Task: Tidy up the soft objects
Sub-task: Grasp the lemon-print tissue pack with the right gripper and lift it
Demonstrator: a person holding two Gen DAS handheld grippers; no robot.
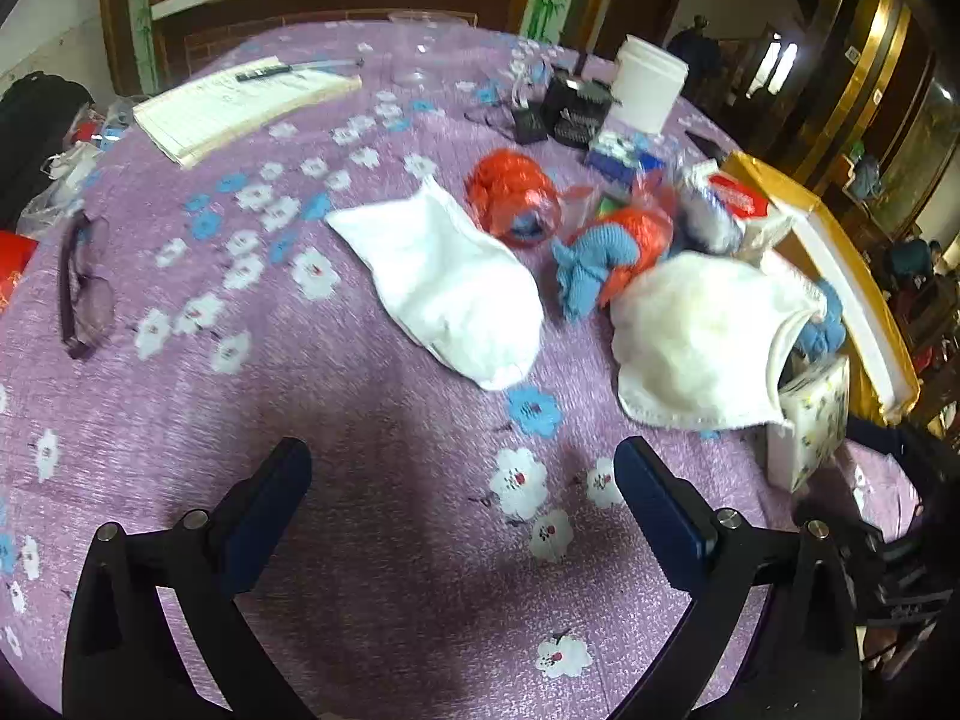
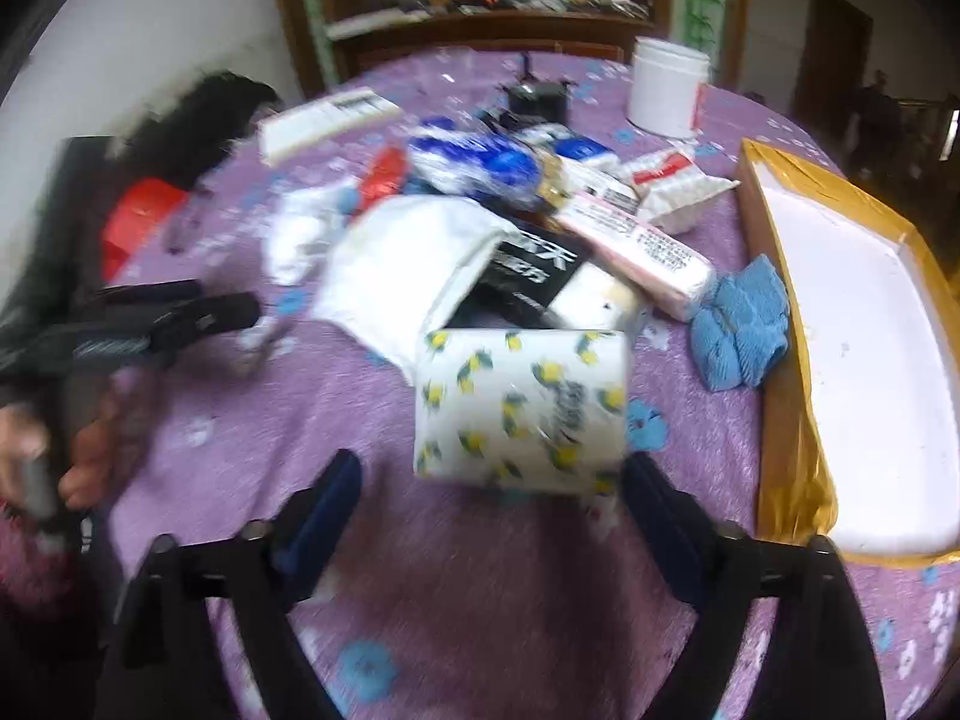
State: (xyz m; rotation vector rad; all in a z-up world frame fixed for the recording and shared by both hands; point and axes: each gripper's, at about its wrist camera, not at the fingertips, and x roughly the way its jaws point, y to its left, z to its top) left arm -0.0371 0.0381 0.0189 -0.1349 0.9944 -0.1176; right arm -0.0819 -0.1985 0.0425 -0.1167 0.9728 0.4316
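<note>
My left gripper (image 1: 462,456) is open above bare purple cloth, with nothing between its fingers. Ahead of it lie a white sock (image 1: 444,282), a second white fabric piece (image 1: 702,330), a blue knitted item (image 1: 591,258) and orange mesh bundles (image 1: 513,195). My right gripper (image 2: 492,474) is open just short of a lemon-print tissue pack (image 2: 522,408), not touching it. Behind the pack lie the white fabric piece (image 2: 408,264), a pink tissue pack (image 2: 642,246) and a blue knitted cloth (image 2: 741,324). The left gripper (image 2: 192,312) shows at the left of the right wrist view, held by a hand (image 2: 90,450).
An open white-lined box with gold wrapping (image 2: 864,360) lies at the right table edge. A white jar (image 1: 651,84), black items (image 1: 570,108), a notepad (image 1: 234,102) and glasses (image 1: 84,288) sit on the purple floral tablecloth (image 1: 360,540). A wooden cabinet stands behind the table.
</note>
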